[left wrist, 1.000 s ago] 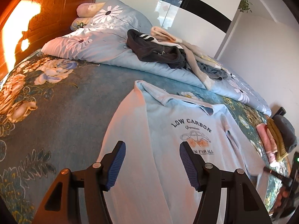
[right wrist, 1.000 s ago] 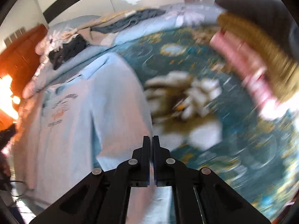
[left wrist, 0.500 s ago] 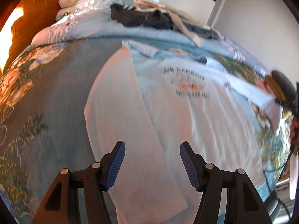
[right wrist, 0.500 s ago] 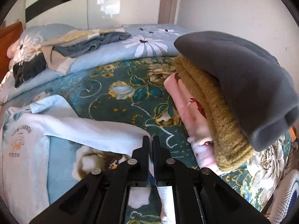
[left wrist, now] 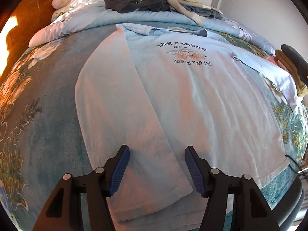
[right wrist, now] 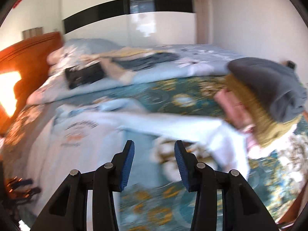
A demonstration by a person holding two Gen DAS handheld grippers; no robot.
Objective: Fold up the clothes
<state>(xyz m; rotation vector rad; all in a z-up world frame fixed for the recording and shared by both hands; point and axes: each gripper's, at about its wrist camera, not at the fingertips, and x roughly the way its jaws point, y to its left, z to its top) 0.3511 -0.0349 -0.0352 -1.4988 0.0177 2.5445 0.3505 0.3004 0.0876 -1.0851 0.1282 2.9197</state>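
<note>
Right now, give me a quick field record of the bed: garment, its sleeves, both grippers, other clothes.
garment: light blue sweatshirt, print side up, flat on the floral bedspread
sleeves: spread out to both sides
left gripper: open, holding nothing
right gripper: open, holding nothing
folded stack: beside the outstretched sleeve
unfolded pile: on the quilt

left wrist: close above sweatshirt [left wrist: 192, 96] | right wrist: low, shares it [right wrist: 77, 134]
</note>
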